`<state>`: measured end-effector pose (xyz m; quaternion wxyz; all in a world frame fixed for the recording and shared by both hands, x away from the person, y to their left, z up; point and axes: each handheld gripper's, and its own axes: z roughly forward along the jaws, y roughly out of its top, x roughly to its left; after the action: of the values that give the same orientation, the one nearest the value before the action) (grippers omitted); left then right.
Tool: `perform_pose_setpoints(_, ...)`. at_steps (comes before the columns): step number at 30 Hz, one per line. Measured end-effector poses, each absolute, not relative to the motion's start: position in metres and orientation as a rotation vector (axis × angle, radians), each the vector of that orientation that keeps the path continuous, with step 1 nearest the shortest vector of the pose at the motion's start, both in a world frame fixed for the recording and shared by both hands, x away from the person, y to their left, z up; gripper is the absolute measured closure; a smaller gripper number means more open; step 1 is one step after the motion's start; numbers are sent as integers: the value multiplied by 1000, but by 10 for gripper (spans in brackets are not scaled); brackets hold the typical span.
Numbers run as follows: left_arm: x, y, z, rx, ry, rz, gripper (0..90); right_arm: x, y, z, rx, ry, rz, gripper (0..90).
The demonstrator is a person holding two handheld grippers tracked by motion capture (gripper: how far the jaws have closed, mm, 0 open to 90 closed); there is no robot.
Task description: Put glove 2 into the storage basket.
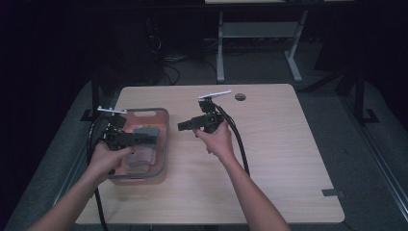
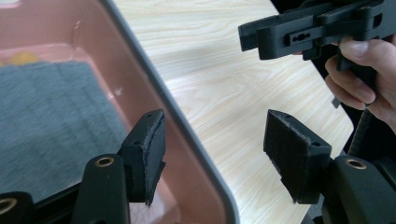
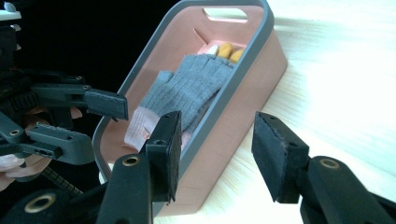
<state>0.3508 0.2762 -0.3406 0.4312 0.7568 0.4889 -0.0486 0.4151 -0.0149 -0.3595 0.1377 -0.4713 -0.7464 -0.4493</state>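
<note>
Grey knitted glove point(image 3: 194, 88) with a pale pink cuff, lying flat inside the pink plastic bin point(image 3: 243, 109) with a grey rim, on top of something yellow at the bin's far end. Bin standing on the left part of the light wood-grain worktop point(image 1: 269, 159), close to its left edge.

Left hand-held gripper point(image 1: 144, 139) held out over the bin, just above the glove, jaws partly open and gripping nothing. Seen from the left gripper view, one black pad point(image 2: 149, 154) over the bin's inside, the other over bare worktop, the grey rim running between them; not clear whether either pad touches the rim. Glove point(image 2: 46, 121) down to the left of that pad, apart from it.

Right hand-held gripper point(image 1: 185, 126) over the worktop just right of the bin, pointing toward it, jaws likewise partly open and empty. In the right gripper view, bin wall seen between its two pads point(image 3: 280, 156), farther off and not touched.

Rest of the worktop bare, with a round cable hole point(image 1: 240, 97) near its far edge and a grey strip point(image 1: 333, 193) at its right front corner. Room dim; grey floor, a light metal frame point(image 1: 260, 43) and loose cables beyond the worktop.
</note>
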Motion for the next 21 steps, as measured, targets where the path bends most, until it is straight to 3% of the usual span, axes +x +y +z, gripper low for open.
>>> perform_pose_setpoints(21,356,228,-340,1922,1143,-172,365,415,-64,-358,-1425,-2127,-1321,493)
